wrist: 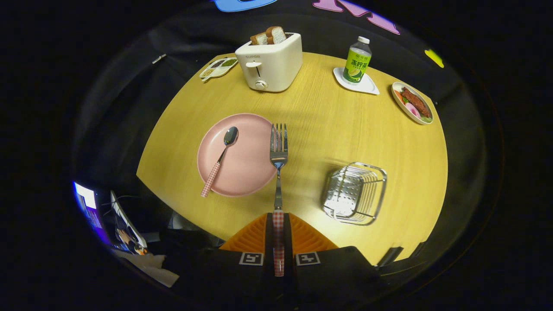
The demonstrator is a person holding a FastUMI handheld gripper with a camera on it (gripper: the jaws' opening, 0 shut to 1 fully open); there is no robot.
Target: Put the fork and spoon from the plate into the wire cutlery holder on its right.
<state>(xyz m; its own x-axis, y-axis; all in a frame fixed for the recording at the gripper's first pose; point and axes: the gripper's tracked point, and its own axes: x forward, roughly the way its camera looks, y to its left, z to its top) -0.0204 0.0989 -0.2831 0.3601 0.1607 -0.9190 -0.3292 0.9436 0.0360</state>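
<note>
Pink plate (242, 172) w/ spoon (221, 157) on it; gripper (278, 224) fingers clamp fork (278, 160) handle, wire holder (355, 193) just right.

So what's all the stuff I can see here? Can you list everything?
Table: one, yellow wood, under everything.
Plate: one, pink, ahead of the jaws, left of the fork.
Spoon: one, silver with checked handle, lying on the plate.
Fork: one, silver with red checked handle, held in the jaws, tines over the plate's right edge.
Wire cutlery holder: one, silver, right of the plate.
Toaster: one, cream, far side, bread inside.
Sectioned dish: one, white, left of the toaster.
Bottle: one, green label, on a white coaster.
Food plate: one, far right.
Gripper: one, jaws closed on the fork's handle.
</note>
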